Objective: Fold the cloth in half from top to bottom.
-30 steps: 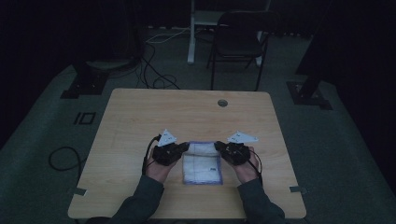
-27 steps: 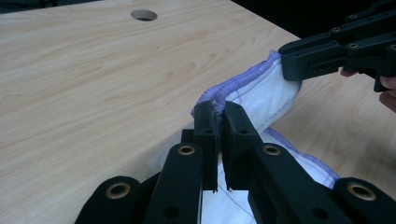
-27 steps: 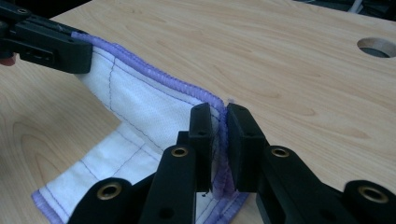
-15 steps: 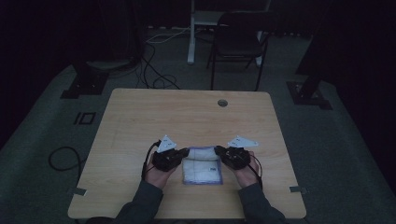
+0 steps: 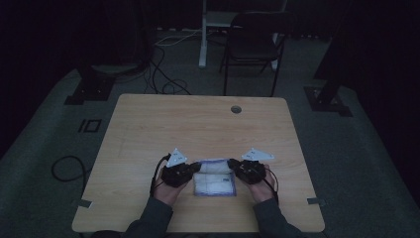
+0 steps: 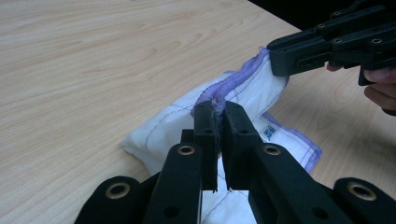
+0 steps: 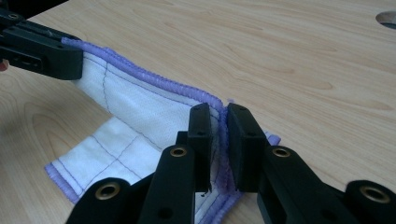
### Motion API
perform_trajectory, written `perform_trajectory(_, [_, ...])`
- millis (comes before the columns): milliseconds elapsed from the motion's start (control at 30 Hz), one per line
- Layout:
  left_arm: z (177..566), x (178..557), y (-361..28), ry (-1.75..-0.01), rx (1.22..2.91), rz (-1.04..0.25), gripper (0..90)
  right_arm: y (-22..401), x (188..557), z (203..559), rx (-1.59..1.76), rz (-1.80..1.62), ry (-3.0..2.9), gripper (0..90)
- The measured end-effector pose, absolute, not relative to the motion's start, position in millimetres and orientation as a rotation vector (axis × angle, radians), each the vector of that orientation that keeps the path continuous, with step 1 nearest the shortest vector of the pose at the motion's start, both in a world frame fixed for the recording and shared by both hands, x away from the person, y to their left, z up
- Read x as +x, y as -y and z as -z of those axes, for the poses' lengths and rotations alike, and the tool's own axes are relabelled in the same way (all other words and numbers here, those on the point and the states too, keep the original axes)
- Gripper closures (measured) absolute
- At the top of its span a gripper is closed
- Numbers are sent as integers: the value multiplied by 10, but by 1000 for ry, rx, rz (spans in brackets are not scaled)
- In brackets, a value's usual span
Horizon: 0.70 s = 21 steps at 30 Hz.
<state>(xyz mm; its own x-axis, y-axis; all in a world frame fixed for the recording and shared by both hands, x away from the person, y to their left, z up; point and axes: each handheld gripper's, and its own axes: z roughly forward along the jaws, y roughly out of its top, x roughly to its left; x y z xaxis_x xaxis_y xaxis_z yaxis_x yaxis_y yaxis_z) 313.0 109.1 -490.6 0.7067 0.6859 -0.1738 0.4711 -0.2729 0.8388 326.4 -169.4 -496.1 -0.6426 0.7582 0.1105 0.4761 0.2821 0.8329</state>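
On table (image 5: 148, 129), one cloth (image 5: 214, 182), two claws.

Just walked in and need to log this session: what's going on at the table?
A person at a wooden table holds a gripper in each hand and works a white cloth with purple edging. The left gripper and the right gripper each pinch the cloth's purple hem near a corner, lifting that edge while the rest lies on the table.
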Motion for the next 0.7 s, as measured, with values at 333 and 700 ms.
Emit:
perform_trajectory(333, [4962, 3069, -1075, -893, 1934, -252, 858, 1719, 3217, 5007, 1140, -1298, -2249, 807])
perform_trajectory(700, [5018, 3008, -1064, -893, 1940, -239, 858, 1745, 3166, 5065, 1146, -1302, -2249, 804])
